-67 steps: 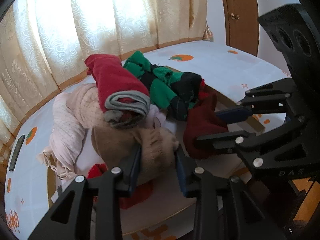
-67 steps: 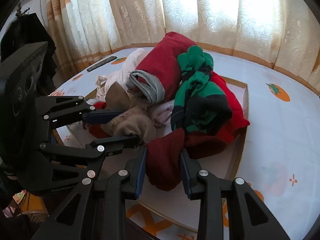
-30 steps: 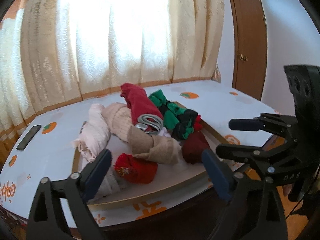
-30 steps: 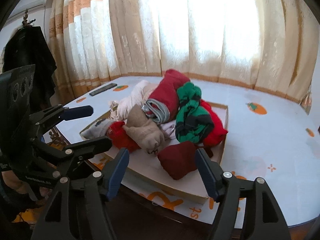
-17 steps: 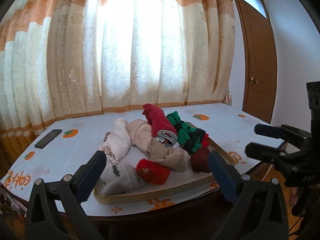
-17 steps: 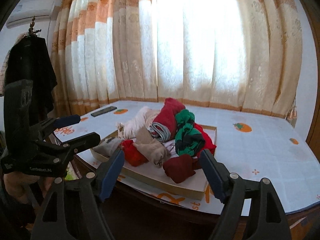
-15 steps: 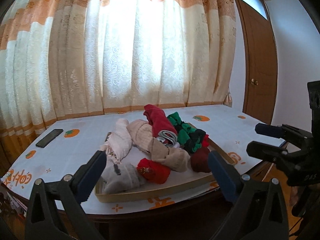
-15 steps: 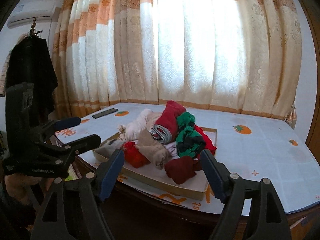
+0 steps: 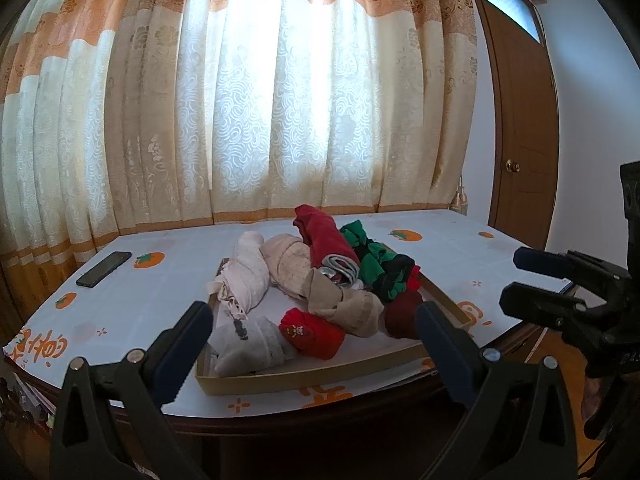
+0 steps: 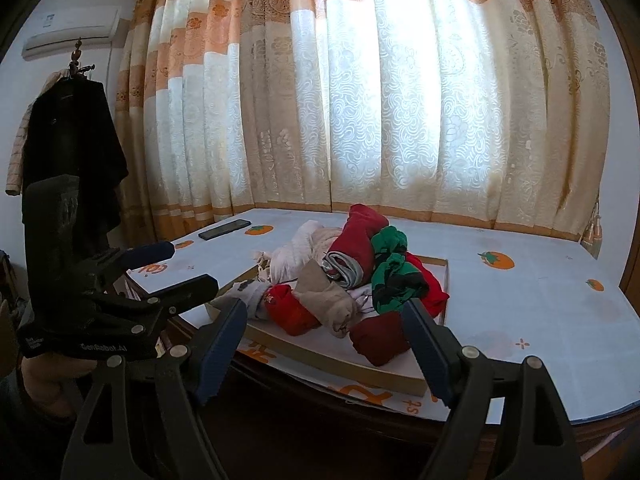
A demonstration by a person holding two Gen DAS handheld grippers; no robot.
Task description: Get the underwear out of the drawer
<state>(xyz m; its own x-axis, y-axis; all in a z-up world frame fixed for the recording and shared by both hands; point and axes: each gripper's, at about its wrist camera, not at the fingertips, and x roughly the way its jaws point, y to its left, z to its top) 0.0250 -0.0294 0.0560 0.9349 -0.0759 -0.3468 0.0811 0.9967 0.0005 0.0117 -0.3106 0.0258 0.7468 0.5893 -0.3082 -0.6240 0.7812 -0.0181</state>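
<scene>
A shallow wooden drawer lies on the table, heaped with rolled underwear. In it are a tan roll, a dark red roll, a bright red printed roll, a grey roll, a pale pink bundle and a green and black piece. My left gripper hangs open and empty, well back from the drawer's front wall. My right gripper is also open, with nothing between its fingers, short of the table edge. Each gripper shows in the other's view: the right gripper and the left gripper.
A dark phone lies at the table's far left. The tablecloth with orange fruit prints spreads right of the drawer. Curtains hang behind, a wooden door stands at the right, and a dark coat hangs at the left.
Both grippers let go of the tan and dark red rolls, opened wide and drew back from the drawer. The rolls stay in the drawer.
</scene>
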